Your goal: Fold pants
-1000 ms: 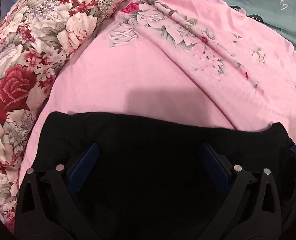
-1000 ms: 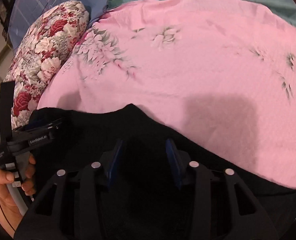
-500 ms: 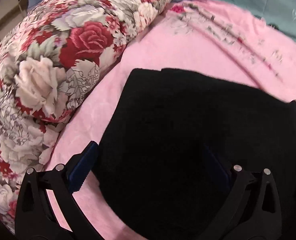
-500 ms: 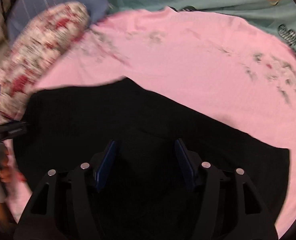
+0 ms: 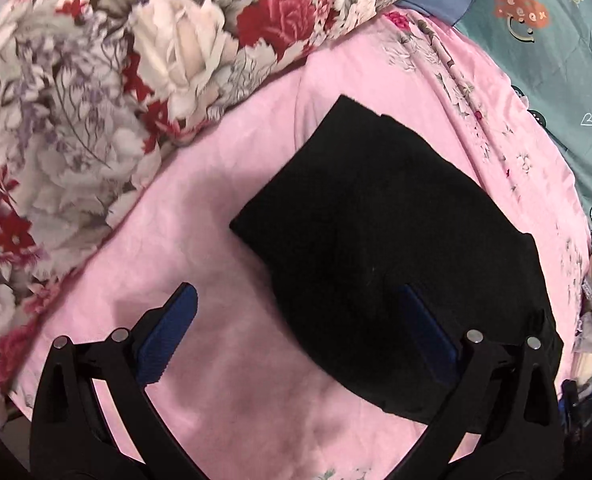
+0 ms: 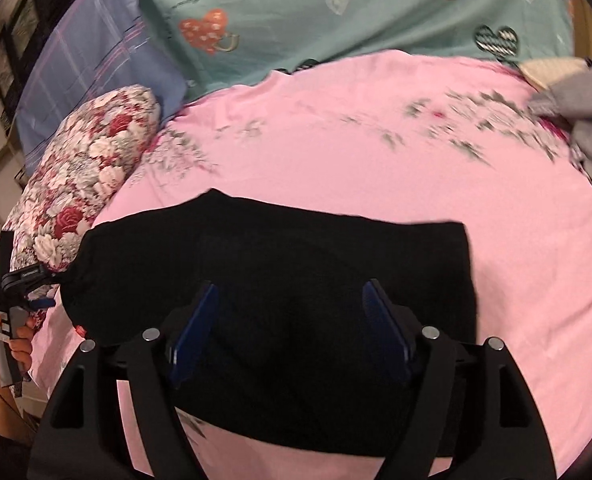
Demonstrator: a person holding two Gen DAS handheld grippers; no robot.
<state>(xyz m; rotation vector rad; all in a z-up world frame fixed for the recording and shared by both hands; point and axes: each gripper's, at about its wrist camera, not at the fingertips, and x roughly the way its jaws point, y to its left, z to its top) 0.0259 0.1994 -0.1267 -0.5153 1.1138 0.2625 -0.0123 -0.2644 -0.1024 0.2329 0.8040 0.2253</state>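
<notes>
The black pants (image 5: 379, 232) lie folded in a compact rectangle on the pink floral sheet (image 5: 224, 200). They also show in the right wrist view (image 6: 280, 280). My left gripper (image 5: 296, 320) is open and empty, held above the pants' near left corner. My right gripper (image 6: 292, 312) is open and empty, held above the middle of the pants. The left gripper's body (image 6: 12, 288) shows at the left edge of the right wrist view, held by a hand.
A rolled floral quilt (image 5: 116, 80) lies along the left of the sheet. A teal heart-print sheet (image 6: 335, 16) and a blue plaid pillow (image 6: 76, 72) lie at the back. Grey and cream clothes (image 6: 575, 108) are piled at the right.
Both grippers have lifted and pulled back from the pants. The right gripper's jaws have spread wider. The pants now lie flat as a folded rectangle.
</notes>
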